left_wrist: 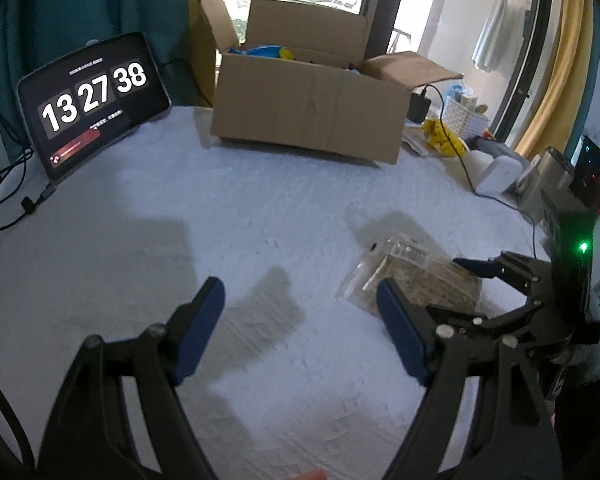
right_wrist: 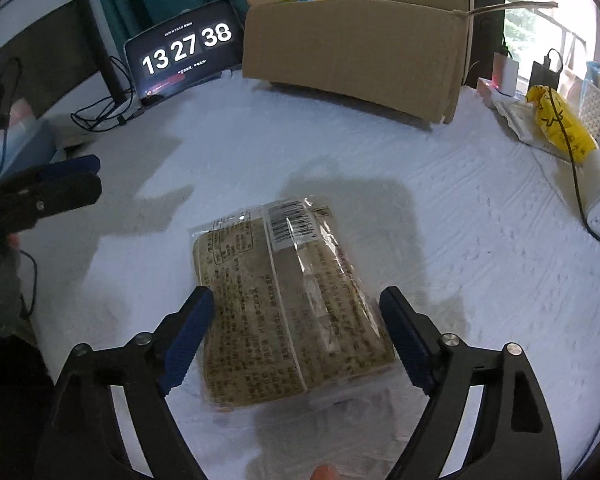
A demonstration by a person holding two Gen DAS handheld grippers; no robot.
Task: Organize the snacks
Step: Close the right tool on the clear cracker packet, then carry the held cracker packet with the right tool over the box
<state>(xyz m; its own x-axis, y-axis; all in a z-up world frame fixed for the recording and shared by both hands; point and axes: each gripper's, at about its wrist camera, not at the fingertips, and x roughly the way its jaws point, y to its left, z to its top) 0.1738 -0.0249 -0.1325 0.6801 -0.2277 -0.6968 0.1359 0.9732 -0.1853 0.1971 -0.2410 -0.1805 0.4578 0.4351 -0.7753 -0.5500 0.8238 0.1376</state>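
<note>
A flat brown snack packet [right_wrist: 284, 300] in clear wrap with a barcode lies on the white table cloth [right_wrist: 460, 240]. My right gripper [right_wrist: 296, 296] is open, its blue-padded fingers on either side of the packet's near half. The packet also shows in the left wrist view [left_wrist: 416, 276], with the right gripper [left_wrist: 476, 268] over it. My left gripper [left_wrist: 300, 292] is open and empty above bare cloth, left of the packet. An open cardboard box [left_wrist: 312, 112] stands at the back with blue and yellow packets inside.
A tablet showing a clock [left_wrist: 92, 100] leans at the back left with cables beside it. A yellow bag [right_wrist: 560, 120], a white basket [left_wrist: 464, 116], a charger with a black cable and white devices crowd the right side.
</note>
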